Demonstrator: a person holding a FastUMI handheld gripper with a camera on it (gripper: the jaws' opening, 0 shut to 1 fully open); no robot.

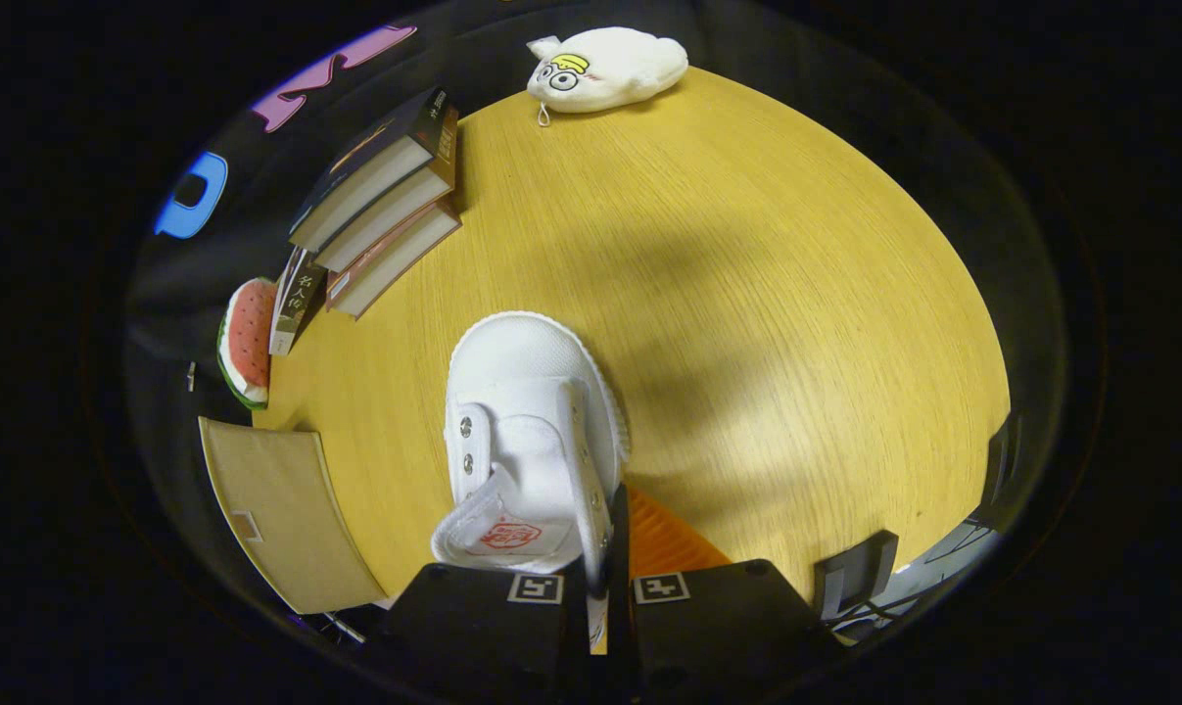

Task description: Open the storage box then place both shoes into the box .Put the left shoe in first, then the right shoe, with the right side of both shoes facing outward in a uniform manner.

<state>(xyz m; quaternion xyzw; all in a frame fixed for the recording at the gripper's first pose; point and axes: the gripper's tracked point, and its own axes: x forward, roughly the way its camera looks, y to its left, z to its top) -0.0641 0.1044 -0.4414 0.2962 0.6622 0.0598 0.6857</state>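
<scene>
Your gripper (605, 578) has its fingers nearly together, pinching the right collar wall of the white shoe (527, 431) between them, so you are holding the shoe by its opening edge. The shoe runs straight ahead of the fingers, heel at the tips and toe pointing to the frame's centre, with the tongue flopped toward you. It looks lifted over the table (767, 294), though whether it is clear of the wood I cannot tell. An orange piece (664, 539) sits just right of the fingers, beneath the shoe. A tan panel (277, 509) at lower left may be the box's lid. Books (385, 196) and a watermelon toy (246, 343) stand at upper left, a plush (605, 67) at top; none blocks you.
</scene>
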